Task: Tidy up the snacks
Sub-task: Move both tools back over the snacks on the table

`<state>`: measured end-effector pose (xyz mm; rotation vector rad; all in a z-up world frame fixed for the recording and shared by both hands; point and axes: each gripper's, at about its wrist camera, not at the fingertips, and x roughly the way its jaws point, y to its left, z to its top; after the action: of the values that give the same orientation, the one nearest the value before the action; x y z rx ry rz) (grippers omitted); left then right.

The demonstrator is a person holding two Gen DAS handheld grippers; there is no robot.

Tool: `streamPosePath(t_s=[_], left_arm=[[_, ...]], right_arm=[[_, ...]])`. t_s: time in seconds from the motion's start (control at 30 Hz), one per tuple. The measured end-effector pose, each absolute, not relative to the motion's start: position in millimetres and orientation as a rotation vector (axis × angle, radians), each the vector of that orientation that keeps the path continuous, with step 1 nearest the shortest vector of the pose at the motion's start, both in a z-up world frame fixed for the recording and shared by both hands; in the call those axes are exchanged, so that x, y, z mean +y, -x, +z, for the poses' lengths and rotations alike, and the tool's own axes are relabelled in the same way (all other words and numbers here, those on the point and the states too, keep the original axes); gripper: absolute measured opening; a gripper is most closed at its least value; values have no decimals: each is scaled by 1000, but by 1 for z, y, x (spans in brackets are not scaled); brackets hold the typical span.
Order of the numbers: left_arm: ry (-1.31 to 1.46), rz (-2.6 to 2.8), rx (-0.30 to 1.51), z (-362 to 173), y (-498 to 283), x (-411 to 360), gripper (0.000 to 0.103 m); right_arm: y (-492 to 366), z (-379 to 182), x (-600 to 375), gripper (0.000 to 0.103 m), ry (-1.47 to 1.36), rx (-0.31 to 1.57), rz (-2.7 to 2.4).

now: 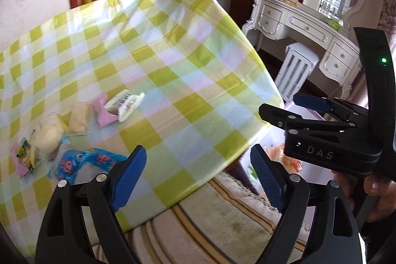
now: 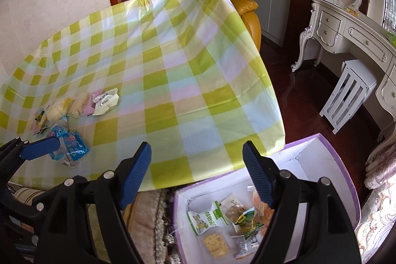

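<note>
A: Snacks [image 2: 74,113]: loose cluster on the desk [image 2: 173,81], near its left edge, on the green-checked cloth. Blue cartoon packet [image 2: 70,145] nearest; pale bun packets [image 1: 50,137], a pink wrapper [image 1: 102,113] and a white crumpled wrapper [image 2: 105,104] behind it.

B: Box?

A: Purple-walled box [image 2: 329,147] off the desk's near right corner, below desk level. Several packets already inside, including a green-and-white packet [image 2: 206,218] and a square cracker [image 2: 216,245].

B: Left hand-held gripper [image 1: 198,177]?

A: Jaws spread wide, nothing between them, over the desk's near edge.

B: Right hand-held gripper [image 2: 196,172]?

A: Also wide apart and carrying nothing; it spans the desk corner and the box rim.
</note>
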<state>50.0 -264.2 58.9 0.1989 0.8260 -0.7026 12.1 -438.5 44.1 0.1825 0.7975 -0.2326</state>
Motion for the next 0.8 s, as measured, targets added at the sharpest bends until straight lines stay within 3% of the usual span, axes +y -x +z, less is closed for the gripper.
streamPosePath(t_s=[0.23, 0.3, 0.47, 0.8], left_arm=[[-195, -485, 695, 81, -67, -207, 97], [-207, -424, 661, 85, -71, -192, 99], [-187, -330, 540, 92, -80, -151, 99], [-2, -234, 555, 98, -120, -71, 99]], right_arm=[[-39, 69, -387, 85, -59, 738, -233], [-46, 75, -374, 93, -20, 716, -242], [-56, 85, -342, 97, 82, 651, -269], [-79, 89, -315, 99, 32, 615, -122]])
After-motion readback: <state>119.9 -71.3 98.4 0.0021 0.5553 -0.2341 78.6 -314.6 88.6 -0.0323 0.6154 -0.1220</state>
